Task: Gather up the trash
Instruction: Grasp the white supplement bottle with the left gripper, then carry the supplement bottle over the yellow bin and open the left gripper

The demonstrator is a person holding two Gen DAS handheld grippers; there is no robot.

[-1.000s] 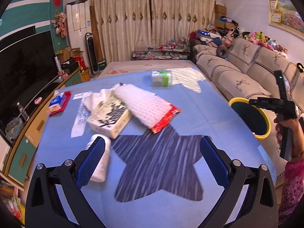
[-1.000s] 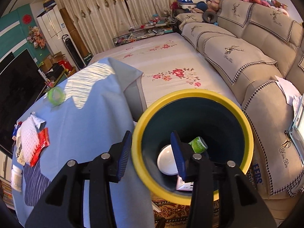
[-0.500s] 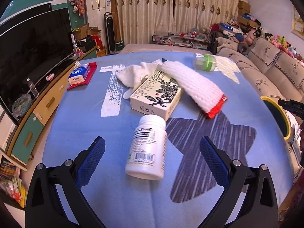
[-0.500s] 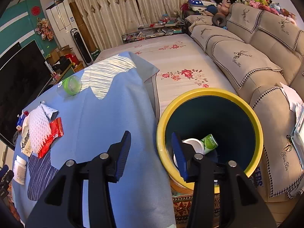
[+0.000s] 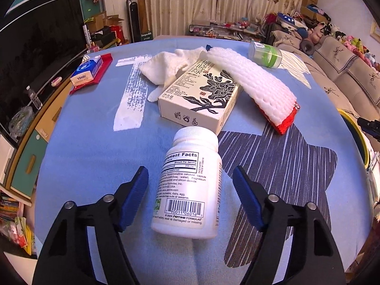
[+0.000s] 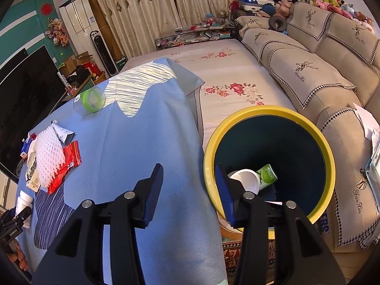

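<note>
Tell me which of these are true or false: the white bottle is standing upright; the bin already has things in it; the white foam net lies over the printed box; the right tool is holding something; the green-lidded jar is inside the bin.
1. The white bottle stands upright. False: it lies on its side between the closing fingers of the left tool.
2. The yellow-rimmed bin already holds things. True: a white cup and a green can lie inside.
3. The foam net lies over the printed box. True.
4. The right tool holds something. False: nothing is between its fingers.
5. The green-lidded jar is in the bin. False: it lies on the blue cloth.
</note>
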